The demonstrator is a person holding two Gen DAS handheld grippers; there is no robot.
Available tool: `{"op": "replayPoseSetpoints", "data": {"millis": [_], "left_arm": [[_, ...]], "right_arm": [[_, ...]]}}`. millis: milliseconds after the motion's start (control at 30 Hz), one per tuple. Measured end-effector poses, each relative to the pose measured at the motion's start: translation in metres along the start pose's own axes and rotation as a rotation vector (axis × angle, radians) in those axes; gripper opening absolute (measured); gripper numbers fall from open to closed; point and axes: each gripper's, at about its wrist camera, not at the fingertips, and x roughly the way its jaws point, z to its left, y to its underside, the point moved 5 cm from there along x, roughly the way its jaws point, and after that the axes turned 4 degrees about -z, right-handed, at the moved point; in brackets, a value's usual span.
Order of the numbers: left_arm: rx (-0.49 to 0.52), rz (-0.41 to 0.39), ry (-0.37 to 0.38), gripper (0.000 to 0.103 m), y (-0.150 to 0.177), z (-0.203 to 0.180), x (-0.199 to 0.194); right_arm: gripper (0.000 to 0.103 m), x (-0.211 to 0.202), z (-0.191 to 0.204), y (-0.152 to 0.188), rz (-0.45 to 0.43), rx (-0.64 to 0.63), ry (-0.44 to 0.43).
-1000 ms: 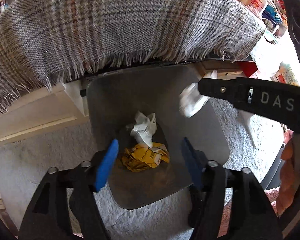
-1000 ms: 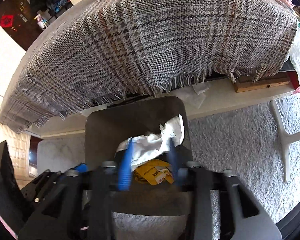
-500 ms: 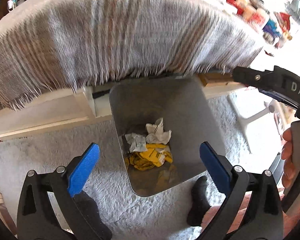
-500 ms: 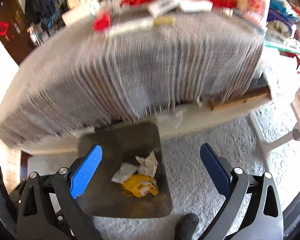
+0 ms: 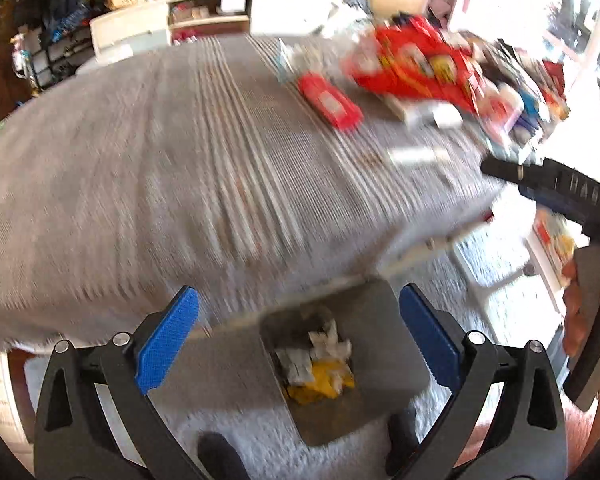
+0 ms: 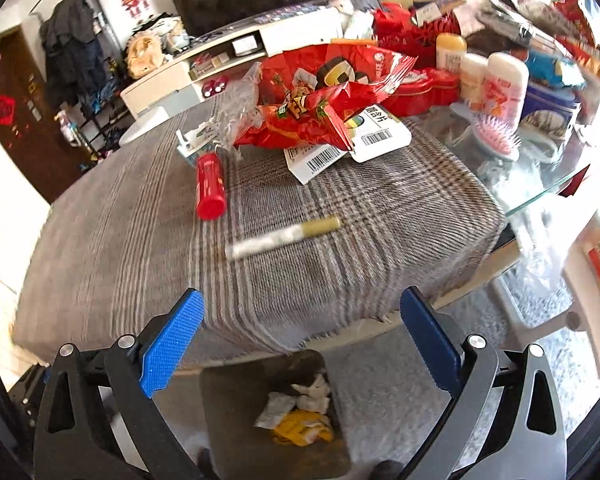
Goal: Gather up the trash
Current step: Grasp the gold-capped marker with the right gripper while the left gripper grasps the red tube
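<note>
You are between drops: the bin point(image 6: 236, 408) on the rug under the table edge already holds white scraps and a yellow wrapper point(image 6: 304, 430); the next move, I judge, calls for reaching forward over the plaid cloth point(image 6: 148, 248) to fresh rubbish. Your right claw point(image 6: 300, 340) has just been opening and stands wide with nothing between its pads; the left claw point(image 5: 298, 332) likewise, wide and empty above the bin. Ahead of the right claw, well apart, lie the red bag point(image 6: 320, 104), a red tube point(image 6: 210, 184) and, nearest, a paper stick point(image 6: 284, 236).
</note>
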Motion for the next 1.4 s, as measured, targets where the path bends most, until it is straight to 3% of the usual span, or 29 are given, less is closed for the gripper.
{"op": "replayPoseSetpoints", "data": {"millis": [33,100,200,333,633,767,933,1133,1267,1400], "left_arm": [[-0.011,-0.018,-0.006,0.095,-0.007,0.004,0.001],[-0.033,-0.039,-0.014,0.095,-0.024,0.014,0.001],[-0.071,-0.062,-0.041,0.095,-0.046,0.03,0.007],[-0.094,-0.074,-0.044,0.095,-0.059,0.041,0.017],[-0.067,-0.095,-0.041,0.095,-0.088,0.039,0.03],[-0.051,-0.11,-0.042,0.095,-0.103,0.033,0.033],[-0.047,-0.134,-0.038,0.095,-0.12,0.032,0.033],[-0.066,-0.131,-0.028,0.095,-0.129,0.037,0.038],[-0.071,-0.12,-0.017,0.095,-0.134,0.035,0.046],[-0.063,-0.114,-0.001,0.095,-0.139,0.025,0.054]], "right_arm": [[0.097,0.005,0.001,-0.005,-0.005,0.004,0.007],[0.08,0.012,0.002,-0.01,-0.009,0.011,0.023],[0.064,0.035,0.001,-0.015,0.033,0.066,0.009],[0.053,0.066,0.002,-0.016,0.082,0.144,-0.012],[0.055,0.091,0.017,-0.034,0.062,0.159,0.017],[0.056,0.101,0.03,-0.043,0.063,0.097,0.058],[0.066,0.116,0.046,-0.053,0.06,0.019,0.116],[0.062,0.119,0.052,-0.048,0.061,-0.106,0.193],[0.045,0.109,0.041,-0.043,0.068,-0.106,0.193],[0.018,0.1,0.031,-0.038,0.06,-0.09,0.18]]}}
